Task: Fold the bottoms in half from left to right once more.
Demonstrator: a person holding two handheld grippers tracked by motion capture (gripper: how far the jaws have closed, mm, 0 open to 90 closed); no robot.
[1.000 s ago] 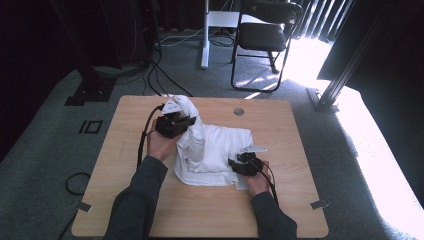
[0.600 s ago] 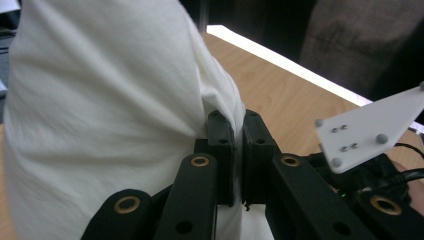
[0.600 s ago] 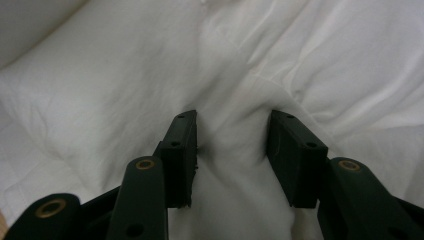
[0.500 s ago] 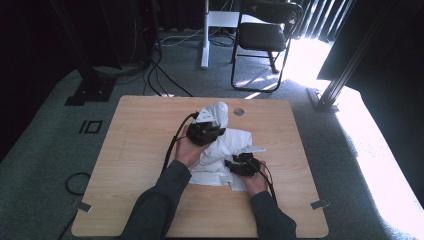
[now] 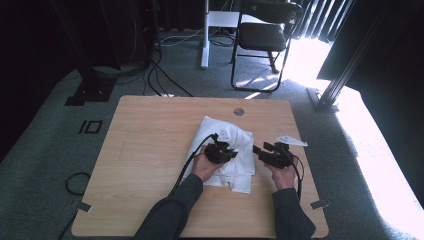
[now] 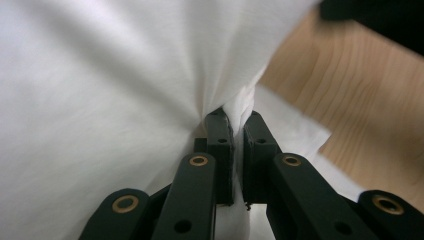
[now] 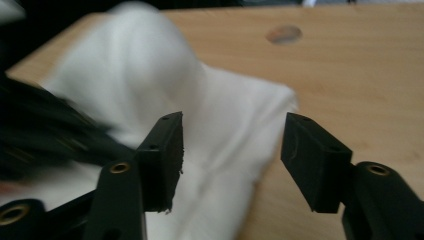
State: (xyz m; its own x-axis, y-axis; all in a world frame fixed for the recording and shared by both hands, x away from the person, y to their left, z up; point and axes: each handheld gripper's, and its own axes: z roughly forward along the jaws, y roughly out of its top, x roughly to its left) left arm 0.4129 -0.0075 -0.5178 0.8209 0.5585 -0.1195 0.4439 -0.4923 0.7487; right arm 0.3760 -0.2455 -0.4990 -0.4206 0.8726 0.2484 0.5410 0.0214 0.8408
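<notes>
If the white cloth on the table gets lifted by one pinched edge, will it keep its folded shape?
Probably not. The white cloth looks soft and limp: it bunches into creases where the left gripper is shut on it. It likely hangs and unfolds. It seems light, and may drag across the table when pushed.

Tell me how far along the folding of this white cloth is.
Mostly done, it seems: the white cloth lies doubled into a compact bundle on the table. In hand: the left gripper is shut on a pinch of the cloth, laying a fold over. The right gripper has just been opening, nothing between its jaws. Left, probably: releasing and flattening the rumpled top.
</notes>
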